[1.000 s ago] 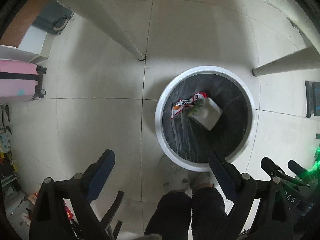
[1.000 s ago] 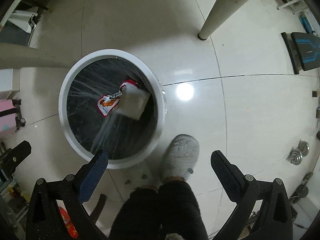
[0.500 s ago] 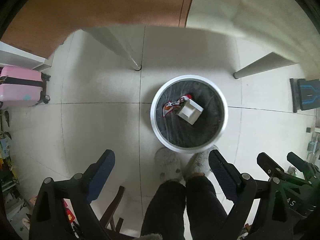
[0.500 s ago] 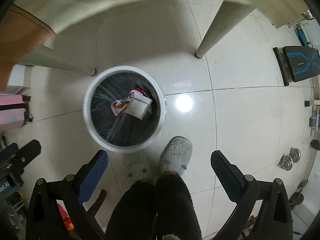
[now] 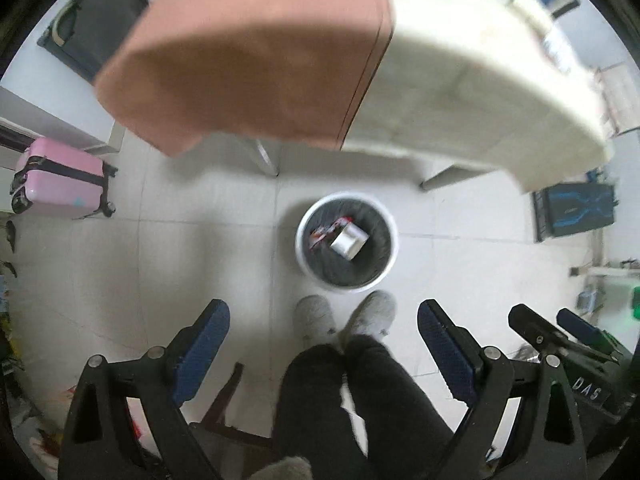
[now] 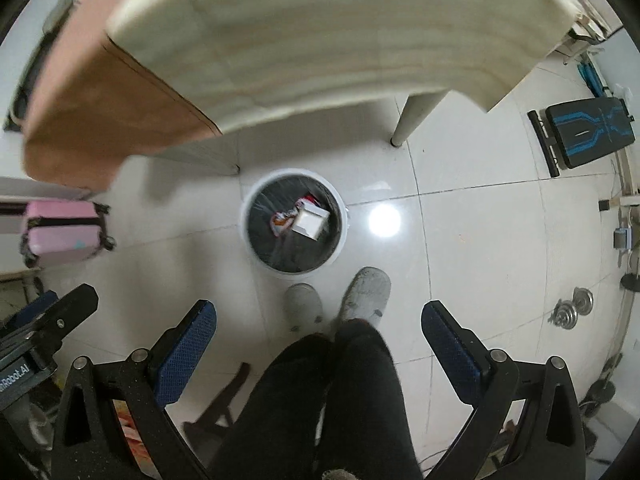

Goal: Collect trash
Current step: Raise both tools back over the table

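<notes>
1. the table [image 5: 460,92] fills the far half of both views, its edge blurred, with a brown cloth [image 5: 248,60] over its left part. if more trash is to be collected, it is probably up on that top, so the step in hand looks like bringing both tongs up to table level. what lies on the top is too blurred to name.
2. the bin [image 5: 304,256] stands on the floor [image 5: 180,264] just in front of the table legs, lined with a black bag. keep its place in mind, so that a later drop goes straight down over the opening.
3. the person's slippers [image 5: 344,316] stand just near the bin rim. stay planted there; the bin is then within reach without a step.
4. the left tongs [image 5: 324,320] are released, jaws wide apart and holding nothing. the right tongs [image 6: 319,318] are the same. keep both spread until a piece sits between the pads.
5. the trash already collected, a white box [image 6: 311,222] and a red wrapper [image 6: 282,218], lies inside the bin, touching each other.
</notes>
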A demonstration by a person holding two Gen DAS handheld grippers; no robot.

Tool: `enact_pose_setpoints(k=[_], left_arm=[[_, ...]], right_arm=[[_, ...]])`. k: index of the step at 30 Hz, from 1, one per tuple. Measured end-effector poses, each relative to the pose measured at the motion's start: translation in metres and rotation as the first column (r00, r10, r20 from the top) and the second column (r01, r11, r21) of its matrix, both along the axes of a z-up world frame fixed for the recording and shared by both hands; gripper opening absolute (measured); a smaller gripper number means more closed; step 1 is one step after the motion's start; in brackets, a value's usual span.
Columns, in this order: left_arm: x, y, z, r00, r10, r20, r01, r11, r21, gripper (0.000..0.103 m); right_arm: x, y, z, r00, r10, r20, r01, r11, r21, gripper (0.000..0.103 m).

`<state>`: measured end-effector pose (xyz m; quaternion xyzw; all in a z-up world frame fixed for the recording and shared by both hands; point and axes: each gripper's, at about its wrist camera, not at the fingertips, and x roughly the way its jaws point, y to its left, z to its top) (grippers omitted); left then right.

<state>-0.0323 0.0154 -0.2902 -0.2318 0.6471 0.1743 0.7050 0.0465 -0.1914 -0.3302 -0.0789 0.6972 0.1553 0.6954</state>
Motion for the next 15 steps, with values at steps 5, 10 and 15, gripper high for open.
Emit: enact_pose_setpoints(k=[5,10,15], left_arm=[[0.031,0.011,0.060,0.995,0.026,0.097,-0.030,0.999,0.042,0.103],[0.082,0.034,0.097,0.986,0.088,0.144,-0.100,0.992,0.078,0.103],[0.146,0.068,0.110,0.966,0.200,0.163,-0.208,0.977,0.034,0.103]], right_arm=[[0.042,-0.011,0.090,0.994,-0.097,0.059,0.092,0.992,0.081,0.103],[0.108,-0.020,0.152,0.974,-0.172,0.146,0.156,0.981,0.116,0.103],[0.198,-0.022,0.166,0.956,-0.260,0.135,0.239,0.958,0.157,0.103]])
